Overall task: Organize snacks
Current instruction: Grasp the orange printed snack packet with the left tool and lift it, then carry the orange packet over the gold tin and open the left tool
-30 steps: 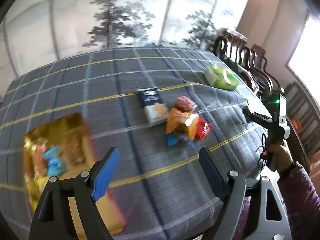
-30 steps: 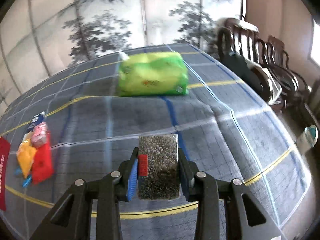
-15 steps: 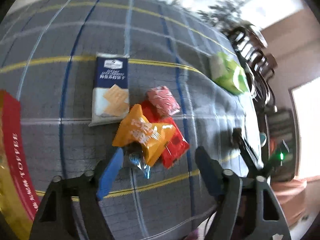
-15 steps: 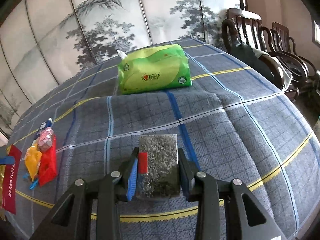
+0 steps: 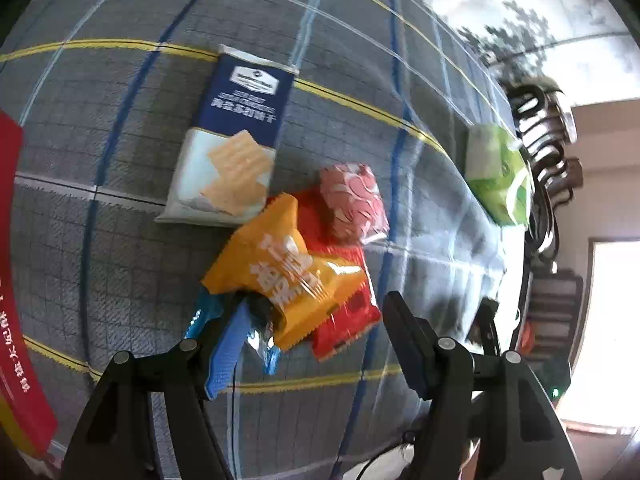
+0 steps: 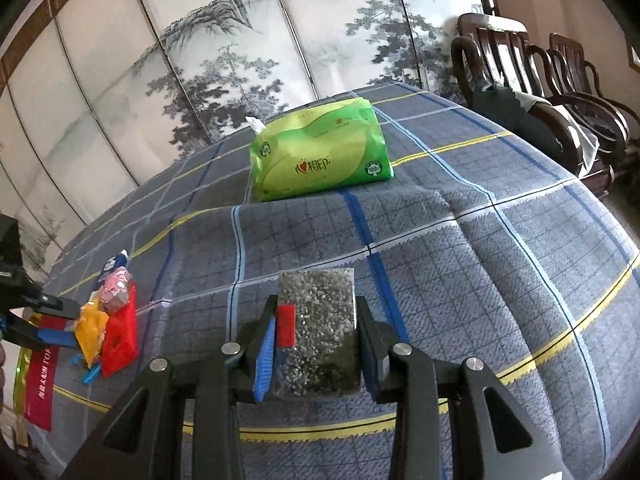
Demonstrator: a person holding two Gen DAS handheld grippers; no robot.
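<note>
Left wrist view is looking down on a pile of snacks; the left gripper (image 5: 308,344) is hanging just over the near end of the pile, and its jaws are closing, with the corner of the orange snack bag (image 5: 280,268) and the blue candy wrapper (image 5: 208,312) between them; the pads are not pressing on anything yet; I think it is lining up this way so it can pinch the top bag off the pile. Under the orange bag the red snack bag (image 5: 344,312) is lying flat; the pink packet (image 5: 352,196) is leaning on its far end; the blue and white cracker pack (image 5: 232,148) is lying just beside them, touching the orange bag's corner. At the left edge the red and gold toffee box (image 5: 12,280) is waiting, maybe as the home for the snacks. Far off, the green tissue pack (image 5: 500,176) is sitting by itself near the table's edge.

Right wrist view is showing the right gripper (image 6: 316,340) holding a dark speckled snack bar (image 6: 320,320) tight between its two pads, nearly closed; it is keeping the bar up off the blue checked tablecloth (image 6: 480,280), probably so it is ready to be put away. Behind the table, wooden chairs (image 6: 540,80) and a painted tree screen (image 6: 240,40) are standing.
</note>
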